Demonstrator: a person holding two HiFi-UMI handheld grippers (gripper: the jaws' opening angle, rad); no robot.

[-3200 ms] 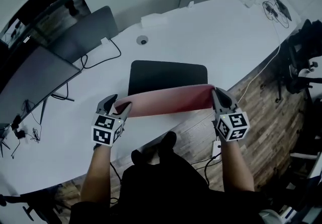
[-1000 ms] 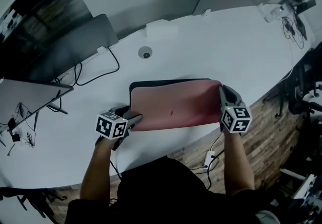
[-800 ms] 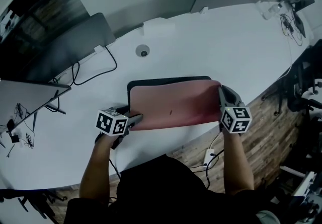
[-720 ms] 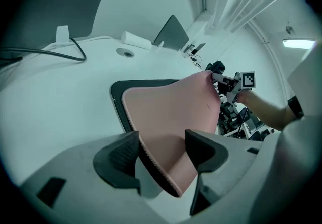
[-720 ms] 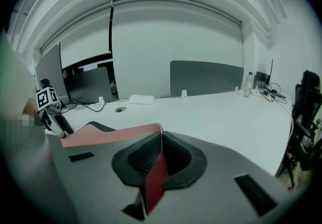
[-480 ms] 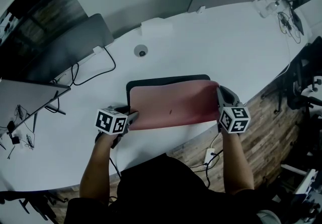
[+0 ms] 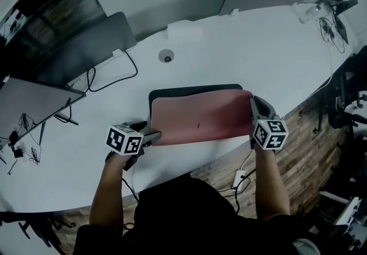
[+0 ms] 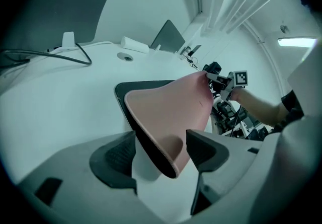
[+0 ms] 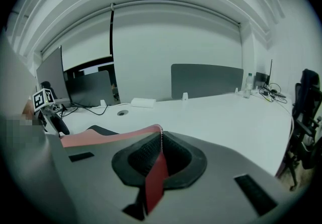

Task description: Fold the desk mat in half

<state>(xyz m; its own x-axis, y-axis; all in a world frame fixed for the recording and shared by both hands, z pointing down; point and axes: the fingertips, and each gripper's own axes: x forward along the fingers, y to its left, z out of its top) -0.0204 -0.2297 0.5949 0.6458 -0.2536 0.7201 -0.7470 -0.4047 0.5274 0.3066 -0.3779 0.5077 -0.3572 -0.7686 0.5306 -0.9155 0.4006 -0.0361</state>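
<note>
My left gripper (image 7: 148,136) has just opened wide; the desk mat (image 7: 200,116) corner sits loose between its jaws. My right gripper (image 7: 256,108) clamps the other corner. Mat folded over, pink side up, on the bench (image 7: 258,47).

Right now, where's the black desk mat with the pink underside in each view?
Head view: black-and-pink desk mat at centre, pink side up.
Left gripper view: lower centre, pink flap curling toward the camera.
Right gripper view: pink strip left of centre, running down to bottom centre.
Shared landmark: round cable hole in the white desk, beyond the mat in each.
</note>
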